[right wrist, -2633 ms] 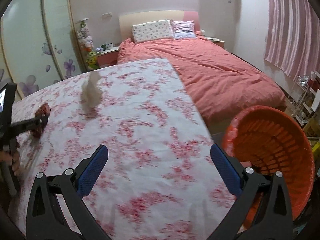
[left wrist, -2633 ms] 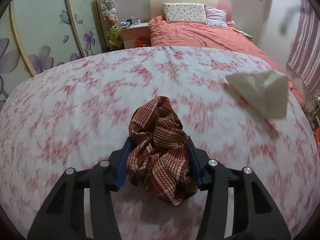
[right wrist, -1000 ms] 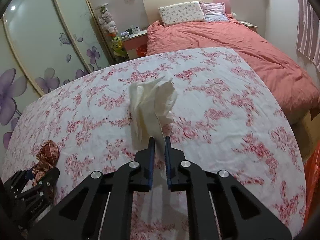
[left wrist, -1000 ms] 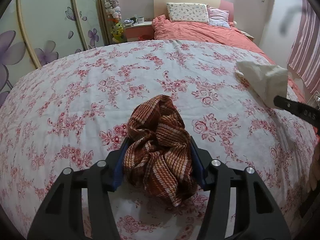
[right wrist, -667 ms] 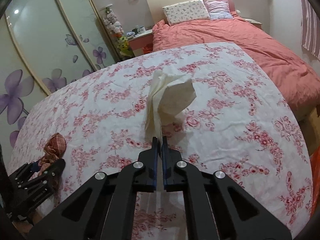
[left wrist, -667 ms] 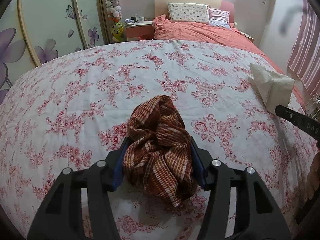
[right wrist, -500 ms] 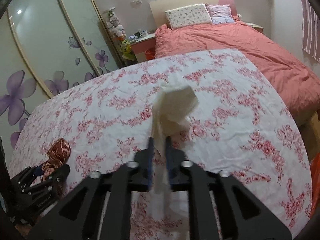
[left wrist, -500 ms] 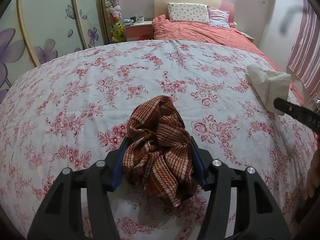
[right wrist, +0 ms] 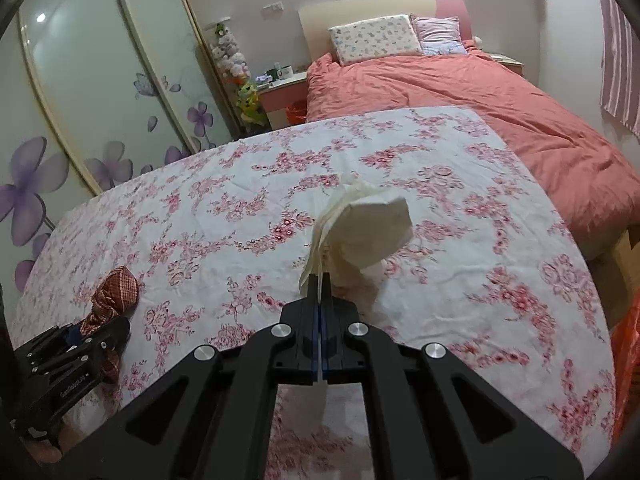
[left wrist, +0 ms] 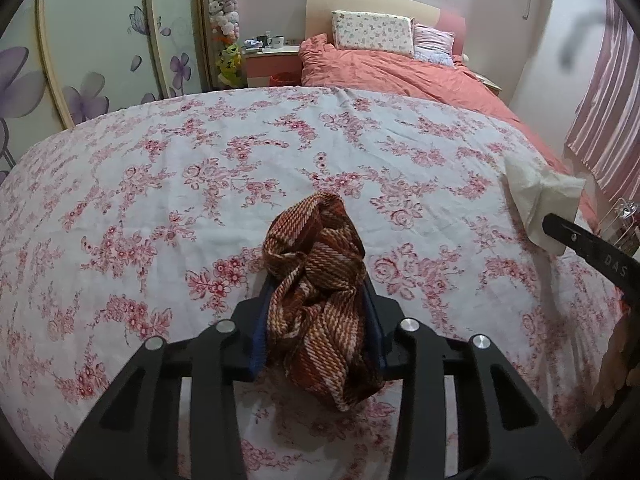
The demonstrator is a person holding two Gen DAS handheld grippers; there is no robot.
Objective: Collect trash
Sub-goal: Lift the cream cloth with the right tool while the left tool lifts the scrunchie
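My left gripper (left wrist: 317, 312) is shut on a crumpled brown-and-orange striped cloth (left wrist: 318, 300) and holds it just above the floral tablecloth (left wrist: 160, 184). My right gripper (right wrist: 321, 280) is shut on a crumpled white tissue (right wrist: 368, 232), lifted off the cloth. The tissue also shows at the right edge of the left wrist view (left wrist: 540, 200). The striped cloth and left gripper show at the lower left of the right wrist view (right wrist: 114, 292).
An orange basket (right wrist: 628, 352) shows partly at the right edge, below the table. A bed with a salmon duvet (right wrist: 480, 92) lies beyond the table. Wardrobe doors with purple flowers (right wrist: 80, 92) stand at left, a nightstand (left wrist: 272, 62) beside them.
My right gripper closed on the white tissue and lifted it off the table. My left gripper stayed shut on the striped cloth, nearly still.
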